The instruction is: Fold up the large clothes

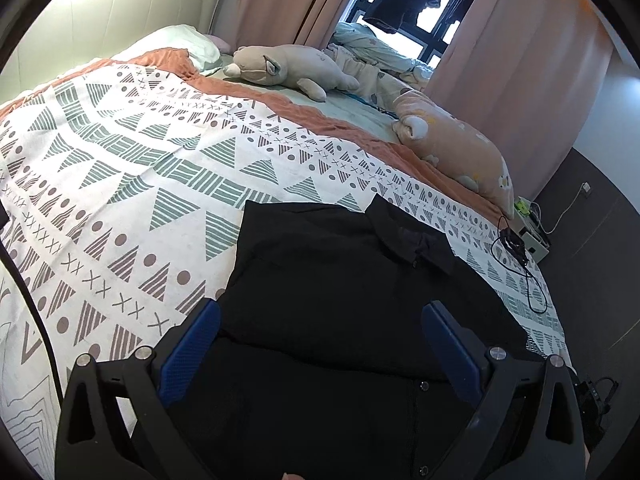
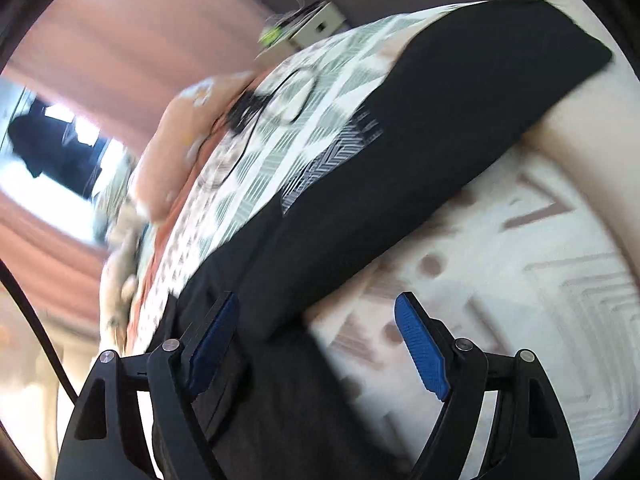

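Shirt (image 1: 340, 280): black, collared, lying on the bedspread near the bed's foot edge, part folded, a fold edge running across its middle
Collar (image 1: 412, 240): at the far end of the shirt, pointing toward the pillows
Buttons (image 1: 424, 386): small dark ones in a row on the near panel, below the fold
Shirt, right view (image 2: 400, 152): a long dark band crossing the blurred picture from lower left to upper right, over the bedspread
Left gripper (image 1: 320, 324): claw released, blue pads wide apart, hovering over the shirt with cloth showing between them but not pinched
Right gripper (image 2: 316, 328): claw released, blue pads spread wide; the left pad sits over the shirt's edge, the right pad over bare bedspread, nothing clamped
Bedspread (image 1: 120, 168): white with green and brown triangles, dots and crosses, orange border at its far edge
Cable (image 1: 520, 268): black, looped on the bedspread just right of the shirt
Plush toy (image 1: 288, 66): beige, lying on its side beyond the orange border
Bolster (image 1: 460, 148): peach, printed, along the bed's right side
Pillow (image 1: 176, 42): pale, at the head of the bed
Curtains (image 1: 288, 0): pink, on both sides of a window
Box (image 1: 534, 240): pale, with wires, beside the bed on the right
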### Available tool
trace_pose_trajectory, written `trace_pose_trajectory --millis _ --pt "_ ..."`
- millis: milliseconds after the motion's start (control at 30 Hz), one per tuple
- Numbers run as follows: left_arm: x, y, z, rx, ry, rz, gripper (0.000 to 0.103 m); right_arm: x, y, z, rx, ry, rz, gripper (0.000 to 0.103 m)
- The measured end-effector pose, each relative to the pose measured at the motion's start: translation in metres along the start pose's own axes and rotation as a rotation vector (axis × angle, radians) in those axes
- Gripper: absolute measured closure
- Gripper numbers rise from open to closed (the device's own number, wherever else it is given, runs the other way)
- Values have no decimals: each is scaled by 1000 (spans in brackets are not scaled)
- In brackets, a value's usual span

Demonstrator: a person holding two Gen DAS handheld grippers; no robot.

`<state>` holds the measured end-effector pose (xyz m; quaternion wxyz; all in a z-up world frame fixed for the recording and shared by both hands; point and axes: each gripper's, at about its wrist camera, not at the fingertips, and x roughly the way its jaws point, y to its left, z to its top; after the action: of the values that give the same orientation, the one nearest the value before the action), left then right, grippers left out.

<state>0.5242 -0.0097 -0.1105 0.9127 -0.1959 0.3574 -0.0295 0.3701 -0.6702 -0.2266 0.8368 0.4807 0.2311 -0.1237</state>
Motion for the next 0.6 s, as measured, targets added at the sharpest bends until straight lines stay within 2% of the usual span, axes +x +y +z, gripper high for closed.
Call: trace_pose_trajectory --millis 67,167,233,300,367,400,433,500,600 --pt "0 -1 -1 0 -1 -1 0 -1 -8 2 28 -37 -3 25" --pt "-3 -1 -2 -9 -16 14 0 1 -19 6 67 -82 -10 36" --pt "-4 1 -2 -22 -21 8 0 4 -26 2 83 -87 -16 46" --pt "-5 1 -2 -23 -25 11 0 5 -35 8 101 -90 -28 51" --pt "-6 2 -1 -22 -29 19 0 9 -47 12 132 -117 -31 61" --pt "-6 2 -1 -25 -31 21 0 6 -50 11 137 -130 -36 70" --pt "-6 3 -1 -30 -32 21 0 9 -53 12 138 -149 -46 83" --pt "-6 5 -1 -41 -33 24 0 8 -58 9 168 -151 11 99" --pt "-7 5 -1 -41 -32 33 0 3 -47 3 138 -181 43 102"
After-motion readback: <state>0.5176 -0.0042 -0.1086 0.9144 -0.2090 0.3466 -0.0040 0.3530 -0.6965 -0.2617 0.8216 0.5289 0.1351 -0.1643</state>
